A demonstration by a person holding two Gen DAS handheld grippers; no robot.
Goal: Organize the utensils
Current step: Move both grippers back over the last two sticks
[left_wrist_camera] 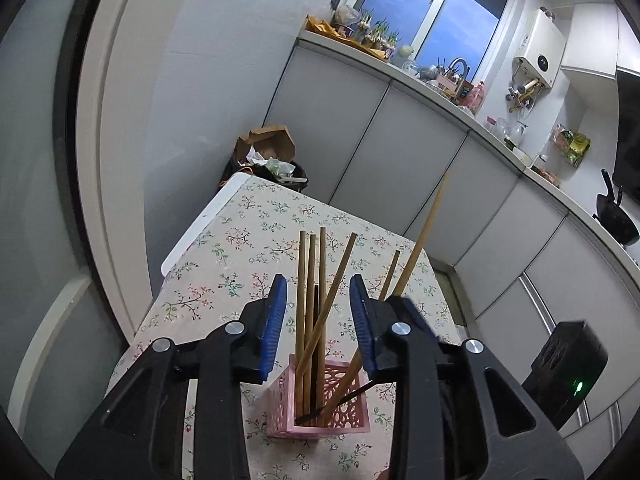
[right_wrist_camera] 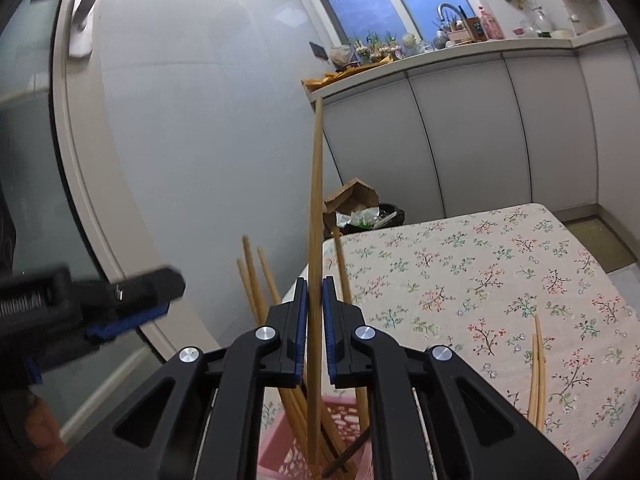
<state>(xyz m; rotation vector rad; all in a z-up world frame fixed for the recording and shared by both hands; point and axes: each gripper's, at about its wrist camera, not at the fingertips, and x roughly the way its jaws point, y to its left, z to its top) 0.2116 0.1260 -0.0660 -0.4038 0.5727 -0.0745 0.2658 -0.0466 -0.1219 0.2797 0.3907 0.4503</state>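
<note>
A pink perforated holder [left_wrist_camera: 320, 412] stands on the floral tablecloth and holds several wooden chopsticks [left_wrist_camera: 310, 300] and a dark one. My left gripper [left_wrist_camera: 318, 312] is open above the holder, its blue pads on either side of the upright sticks without touching them. My right gripper [right_wrist_camera: 315, 316] is shut on one long wooden chopstick [right_wrist_camera: 316, 208], held upright with its lower end inside the holder [right_wrist_camera: 280, 452]. That chopstick also shows in the left wrist view [left_wrist_camera: 424, 236]. Two more wooden chopsticks [right_wrist_camera: 536, 376] lie on the cloth to the right.
The table [right_wrist_camera: 460, 264] has a floral cloth and a white edge. A bin with cardboard and rubbish [left_wrist_camera: 268, 160] stands past its far end. Grey cabinets [left_wrist_camera: 400, 152] under a cluttered counter run along the right. A door [right_wrist_camera: 80, 160] is on the left.
</note>
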